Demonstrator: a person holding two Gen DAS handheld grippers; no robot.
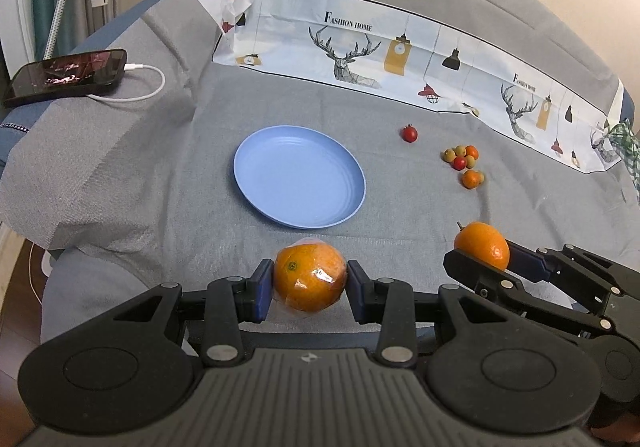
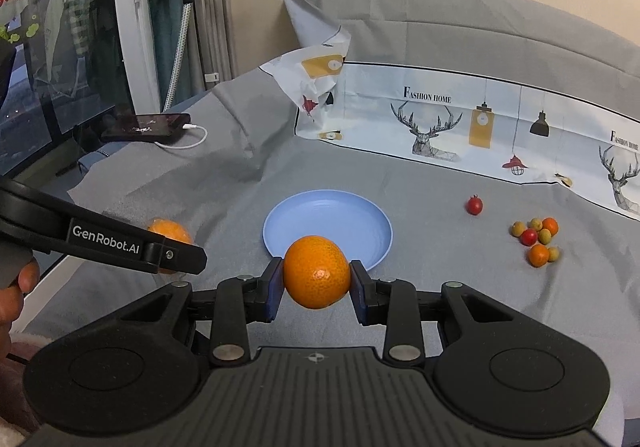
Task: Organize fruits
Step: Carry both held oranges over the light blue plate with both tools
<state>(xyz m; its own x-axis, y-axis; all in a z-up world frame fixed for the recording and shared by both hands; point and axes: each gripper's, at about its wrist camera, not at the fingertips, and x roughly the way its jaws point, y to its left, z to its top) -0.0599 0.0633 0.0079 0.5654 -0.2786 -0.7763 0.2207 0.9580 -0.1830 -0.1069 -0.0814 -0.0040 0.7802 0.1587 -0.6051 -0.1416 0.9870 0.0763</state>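
My left gripper (image 1: pixel 310 281) is shut on a plastic-wrapped orange (image 1: pixel 310 275), held above the grey cloth just in front of the empty blue plate (image 1: pixel 256 151). My right gripper (image 2: pixel 317 277) is shut on a bare orange (image 2: pixel 317 271), in front of the plate's near rim (image 2: pixel 280 223). In the left wrist view the right gripper (image 1: pixel 480 253) with its orange (image 1: pixel 482 245) is to the right. In the right wrist view the left gripper's wrapped orange (image 2: pixel 170 232) shows at left. A cluster of small fruits (image 1: pixel 464 161) and a single red one (image 1: pixel 409 133) lie right of the plate.
A phone (image 1: pixel 68 75) on a white charging cable (image 1: pixel 148 83) lies at the far left on the grey cloth. A printed deer-pattern sheet (image 1: pixel 400 47) stands along the back. The small fruits (image 2: pixel 538 239) and red fruit (image 2: pixel 474 205) also show in the right wrist view.
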